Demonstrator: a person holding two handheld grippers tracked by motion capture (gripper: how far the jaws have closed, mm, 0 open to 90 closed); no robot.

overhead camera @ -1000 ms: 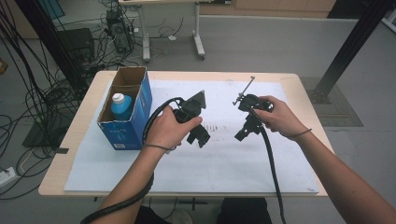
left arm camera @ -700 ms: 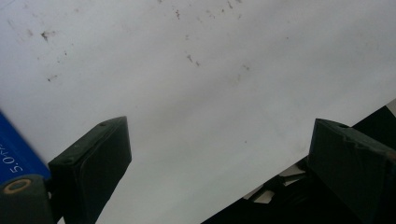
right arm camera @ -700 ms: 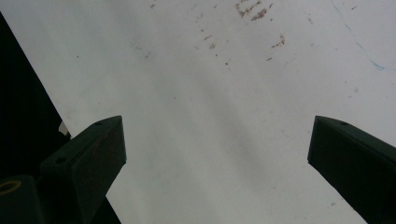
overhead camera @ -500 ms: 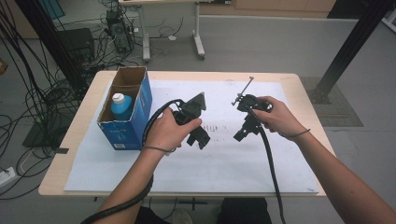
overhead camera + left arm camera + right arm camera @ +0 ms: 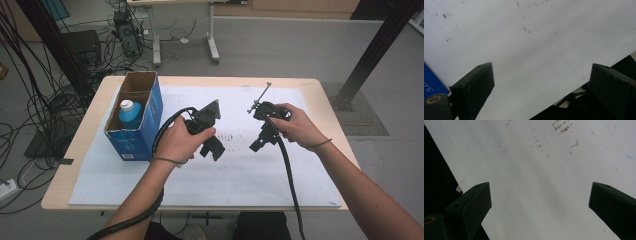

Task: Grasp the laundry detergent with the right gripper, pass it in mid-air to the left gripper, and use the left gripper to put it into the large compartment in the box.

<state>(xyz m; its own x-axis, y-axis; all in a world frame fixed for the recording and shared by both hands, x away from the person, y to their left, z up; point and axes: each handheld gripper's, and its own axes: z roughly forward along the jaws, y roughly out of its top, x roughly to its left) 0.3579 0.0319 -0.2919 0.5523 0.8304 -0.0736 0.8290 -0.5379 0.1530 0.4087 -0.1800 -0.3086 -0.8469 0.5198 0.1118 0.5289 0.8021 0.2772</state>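
At far left on the counter (image 5: 320, 87), a blue bottle (image 5: 130, 113) stands inside an open blue box (image 5: 135, 140). My left gripper (image 5: 214, 150) and right gripper (image 5: 256, 145) hover above the white sheet (image 5: 250, 175), jaws spread, empty.

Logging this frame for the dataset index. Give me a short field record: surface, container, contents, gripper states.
surface: white paper sheet on a light wooden table
container: open blue cardboard box, left part of table
contents: blue bottle with white cap, upright in box
left gripper: open, empty, above sheet
right gripper: open, empty, above sheet
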